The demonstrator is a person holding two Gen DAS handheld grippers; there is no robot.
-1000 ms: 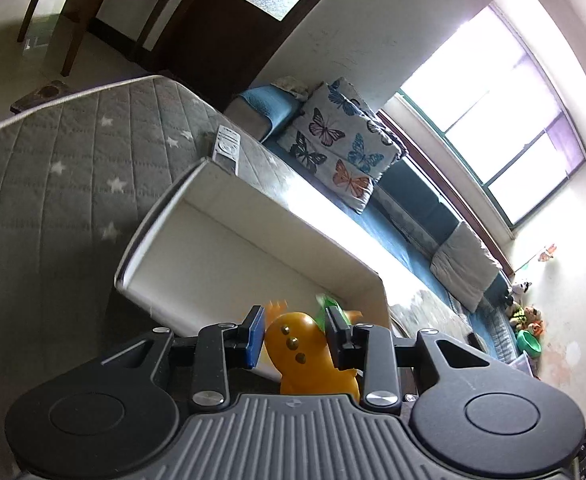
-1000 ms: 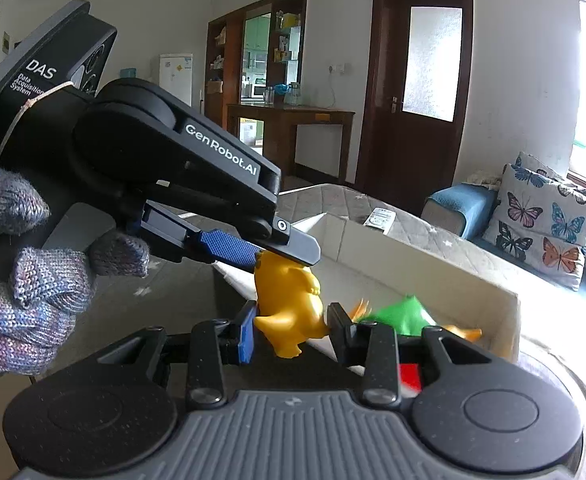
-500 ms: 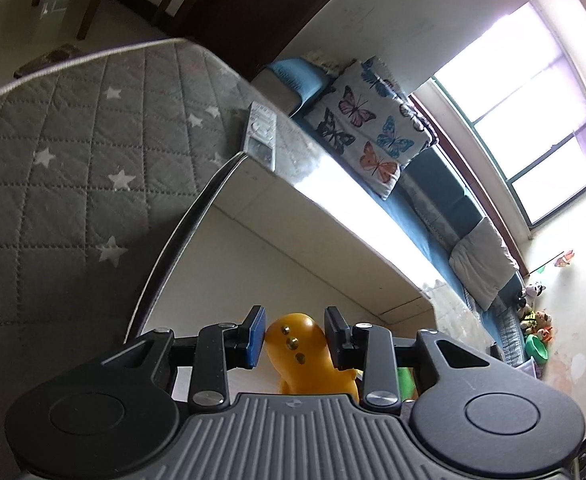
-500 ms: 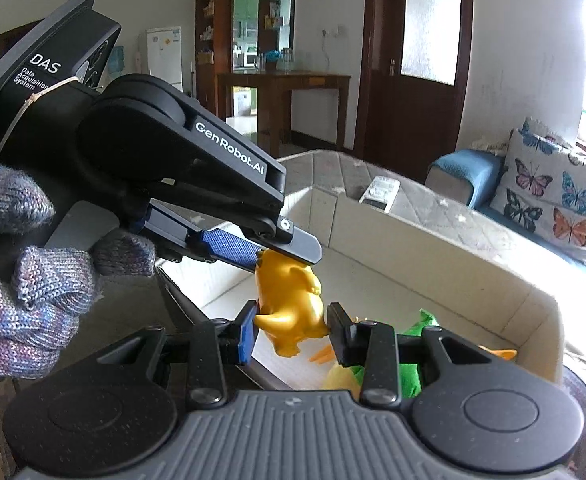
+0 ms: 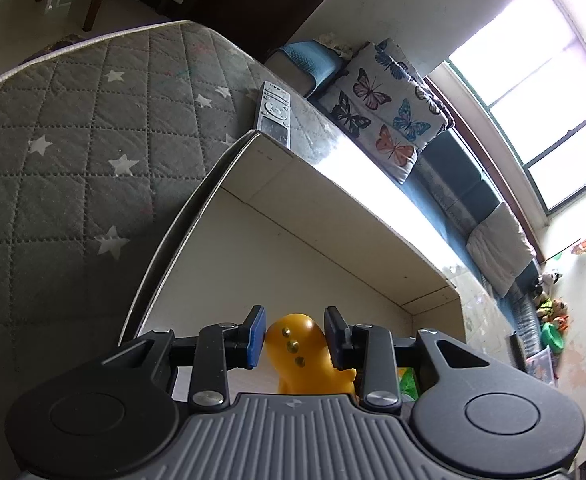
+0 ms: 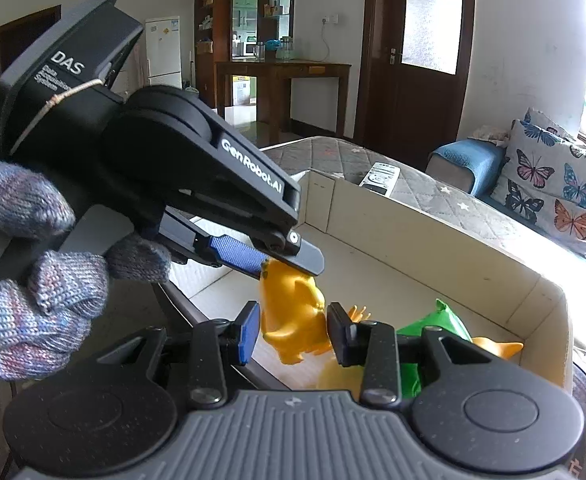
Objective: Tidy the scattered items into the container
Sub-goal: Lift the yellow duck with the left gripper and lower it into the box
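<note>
The left gripper point(image 5: 293, 336), black with blue pads, is clamping the one glossy orange-yellow plastic toy figure point(image 5: 301, 356) between its two fingers, and in the right wrist view that same left gripper point(image 6: 289, 258) is reaching down from the upper left, held in a hand in a knitted grey-blue glove point(image 6: 33, 292). The toy figure point(image 6: 293, 312) is hanging above the inside of the container, near its left wall. The right gripper point(image 6: 293, 334) is sitting just in front of the figure with its two fingers spread to either side of it; whether its pads are touching the toy, I cannot tell.

There is one container, a shallow rectangular box of pale cream board point(image 5: 333, 208), resting on a grey quilted mattress with white stars point(image 5: 73, 140). In the right wrist view the box point(image 6: 433, 252) is holding a crumpled green item point(image 6: 445, 324) and at least two more yellow-orange pieces partly hidden behind the right gripper: one low by its right finger point(image 6: 337, 376) and one with a pointed tip by the far wall point(image 6: 501, 346); their exact number is unclear.

One silver remote control point(image 5: 274, 114) is lying on the mattress just beyond the box's far corner. One butterfly-print cushion point(image 5: 385, 108) is leaning on a dark blue sofa point(image 5: 465, 188) beyond it.
</note>
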